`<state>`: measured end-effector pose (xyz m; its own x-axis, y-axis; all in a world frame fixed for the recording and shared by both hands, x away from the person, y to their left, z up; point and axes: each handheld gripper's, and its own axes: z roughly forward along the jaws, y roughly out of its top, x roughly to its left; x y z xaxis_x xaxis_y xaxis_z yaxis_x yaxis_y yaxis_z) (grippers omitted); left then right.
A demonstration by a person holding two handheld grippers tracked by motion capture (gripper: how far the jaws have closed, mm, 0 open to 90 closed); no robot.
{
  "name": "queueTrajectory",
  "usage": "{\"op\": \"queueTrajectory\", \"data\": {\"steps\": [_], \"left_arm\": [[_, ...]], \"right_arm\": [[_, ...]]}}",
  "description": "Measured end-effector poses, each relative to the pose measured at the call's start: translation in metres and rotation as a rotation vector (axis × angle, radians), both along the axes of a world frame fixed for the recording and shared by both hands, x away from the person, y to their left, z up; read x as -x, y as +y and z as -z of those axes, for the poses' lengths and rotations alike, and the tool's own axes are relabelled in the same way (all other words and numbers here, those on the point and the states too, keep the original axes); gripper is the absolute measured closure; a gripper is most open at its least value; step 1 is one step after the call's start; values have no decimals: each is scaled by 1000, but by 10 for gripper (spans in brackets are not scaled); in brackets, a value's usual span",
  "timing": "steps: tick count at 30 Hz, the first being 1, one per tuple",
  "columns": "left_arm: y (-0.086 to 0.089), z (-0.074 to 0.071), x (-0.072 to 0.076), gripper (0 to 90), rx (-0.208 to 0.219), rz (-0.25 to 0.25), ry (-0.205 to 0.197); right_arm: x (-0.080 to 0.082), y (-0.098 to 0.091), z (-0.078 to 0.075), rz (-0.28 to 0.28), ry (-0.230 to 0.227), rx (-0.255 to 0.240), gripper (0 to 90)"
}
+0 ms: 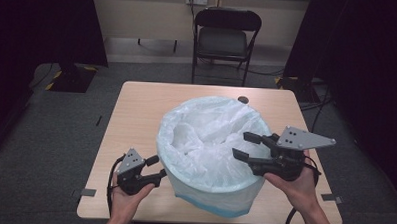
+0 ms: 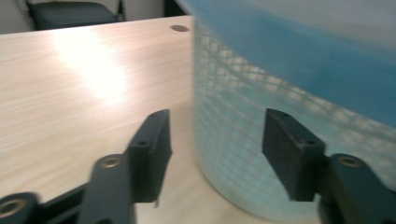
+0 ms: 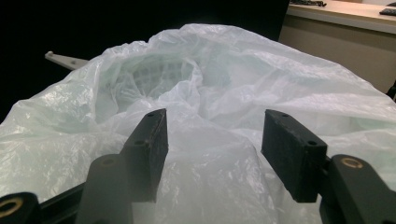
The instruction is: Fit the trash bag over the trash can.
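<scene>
Left gripper [image 1: 156,166] fingers [image 2: 152,144] are spread apart and empty, right beside the mesh bin's [image 2: 233,154] lower wall. Right gripper [image 1: 246,146] fingers [image 3: 149,144] are released too, hovering over the white plastic bag [image 1: 205,137] lining the bin. The bin sits mid-table [image 1: 136,120], with just the crumpled bag inside.

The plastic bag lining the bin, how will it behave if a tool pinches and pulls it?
The plastic bag looks thin and crinkled, so probably floppy and stretchy. Its glossy film may slip. The mesh bin seems light and might tip.
</scene>
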<state>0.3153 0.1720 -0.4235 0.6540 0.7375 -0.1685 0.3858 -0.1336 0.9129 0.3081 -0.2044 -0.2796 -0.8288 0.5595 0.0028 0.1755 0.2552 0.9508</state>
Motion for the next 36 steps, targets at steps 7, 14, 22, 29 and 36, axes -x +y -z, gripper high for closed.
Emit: {"op": "queueTrajectory", "data": {"steps": [7,14,22,29,36], "left_arm": [[-15,7,0,380,-1,43,-6],[-28,9,9,352,0,126,-9],[-41,8,22,324,-3,222,-4],[-9,17,11,282,-72,134,35],[29,53,-16,278,-158,-4,169]], "right_arm": [[4,-14,4,14,31,18,392],[10,-27,7,29,49,55,379],[14,-37,12,23,86,108,381],[20,-36,-22,23,-20,54,336],[-8,-9,-58,-7,-41,85,358]]}}
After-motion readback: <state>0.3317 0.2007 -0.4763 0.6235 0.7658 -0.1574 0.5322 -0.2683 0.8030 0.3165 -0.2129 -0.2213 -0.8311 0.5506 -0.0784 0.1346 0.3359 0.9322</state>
